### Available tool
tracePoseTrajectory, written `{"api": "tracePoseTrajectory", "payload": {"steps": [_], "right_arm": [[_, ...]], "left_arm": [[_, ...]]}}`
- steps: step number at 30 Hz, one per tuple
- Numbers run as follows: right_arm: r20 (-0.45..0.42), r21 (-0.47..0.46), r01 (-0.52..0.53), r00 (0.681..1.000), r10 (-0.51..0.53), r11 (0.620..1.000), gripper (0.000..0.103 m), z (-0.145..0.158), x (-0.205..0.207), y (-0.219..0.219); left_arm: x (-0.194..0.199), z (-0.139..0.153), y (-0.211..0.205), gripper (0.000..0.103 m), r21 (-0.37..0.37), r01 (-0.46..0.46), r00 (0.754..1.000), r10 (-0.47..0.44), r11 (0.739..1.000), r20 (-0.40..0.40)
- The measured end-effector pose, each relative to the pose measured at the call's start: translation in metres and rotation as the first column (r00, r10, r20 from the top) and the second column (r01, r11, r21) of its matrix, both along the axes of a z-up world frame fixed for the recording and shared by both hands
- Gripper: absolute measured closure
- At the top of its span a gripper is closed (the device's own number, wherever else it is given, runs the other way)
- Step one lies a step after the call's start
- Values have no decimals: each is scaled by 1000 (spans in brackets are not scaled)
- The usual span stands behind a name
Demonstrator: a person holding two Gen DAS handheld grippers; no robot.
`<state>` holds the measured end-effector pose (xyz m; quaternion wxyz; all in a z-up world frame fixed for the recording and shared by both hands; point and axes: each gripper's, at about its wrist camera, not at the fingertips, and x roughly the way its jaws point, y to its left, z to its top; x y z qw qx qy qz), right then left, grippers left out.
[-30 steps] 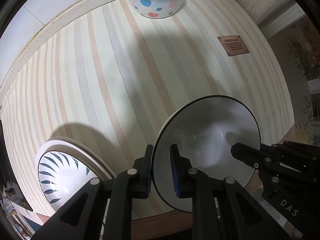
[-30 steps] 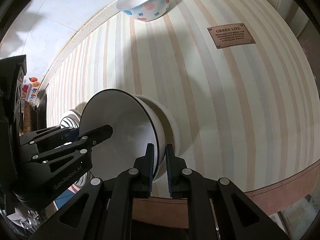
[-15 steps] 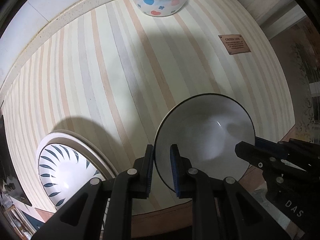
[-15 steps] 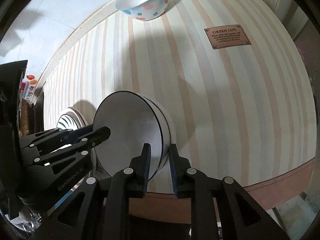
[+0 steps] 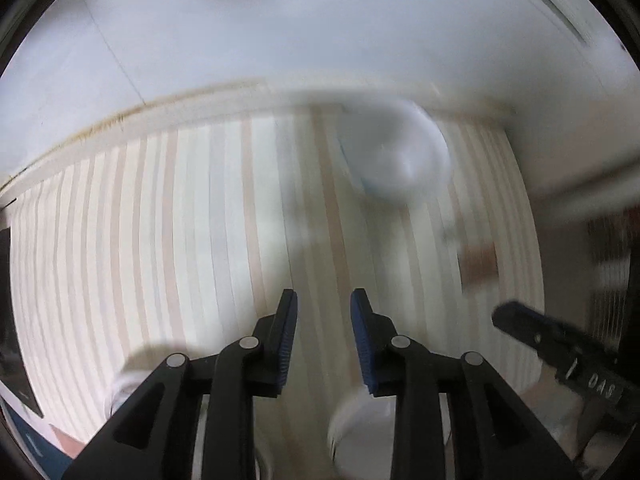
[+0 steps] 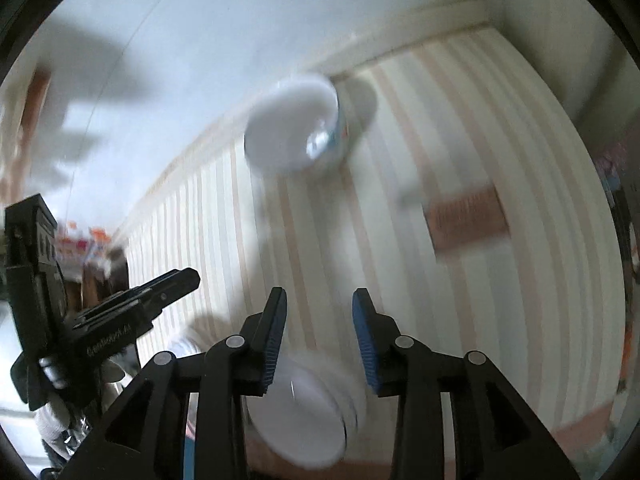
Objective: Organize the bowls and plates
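Both views are motion-blurred. My left gripper (image 5: pixel 323 336) is open and empty above the striped tablecloth (image 5: pixel 200 240). My right gripper (image 6: pixel 319 336) is open and empty too. The white bowl with the dark rim (image 6: pixel 304 424) sits on the cloth just below the right gripper's fingers, and shows as a blurred white edge in the left wrist view (image 5: pixel 360 428). The spotted bowl (image 5: pixel 396 152) stands at the far edge by the wall, also in the right wrist view (image 6: pixel 296 128). The right gripper's fingers (image 5: pixel 532 332) show at the left view's right side.
A brown label (image 6: pixel 468 216) lies on the cloth to the right. A white plate's edge (image 5: pixel 128 384) shows at the lower left. The white wall (image 5: pixel 280 32) rises behind the table. The left gripper (image 6: pixel 120 316) shows at the right view's left side.
Both grippers have opened and let go of the dark-rimmed bowl, which now rests on the cloth. Both have lifted and tilted up toward the wall.
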<state>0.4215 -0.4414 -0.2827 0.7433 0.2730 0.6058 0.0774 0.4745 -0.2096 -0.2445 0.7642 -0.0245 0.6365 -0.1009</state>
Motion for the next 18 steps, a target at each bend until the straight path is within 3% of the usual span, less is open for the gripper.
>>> {"api": "tracePoseTrajectory", "payload": {"steps": [3, 6, 13, 16, 18], "right_arm": [[27, -25, 24, 999, -23, 999, 66, -4, 48, -7], [21, -30, 39, 999, -38, 999, 66, -17, 86, -12], [-41, -62, 33, 998, -36, 998, 67, -58, 139, -5], [-65, -84, 18, 998, -23, 996, 88, -71, 148, -1], [-56, -90, 17, 998, -22, 996, 88, -73, 149, -2]], "left_arm": [[44, -14, 2, 78, -74, -76, 996, 74, 994, -40], [75, -30, -7, 78, -123, -102, 992, 91, 987, -88], [108, -72, -39, 80, -24, -32, 991, 29, 999, -133], [111, -77, -42, 89, -34, -34, 991, 29, 999, -131], [111, -77, -42, 92, -25, -25, 993, 22, 999, -112]]}}
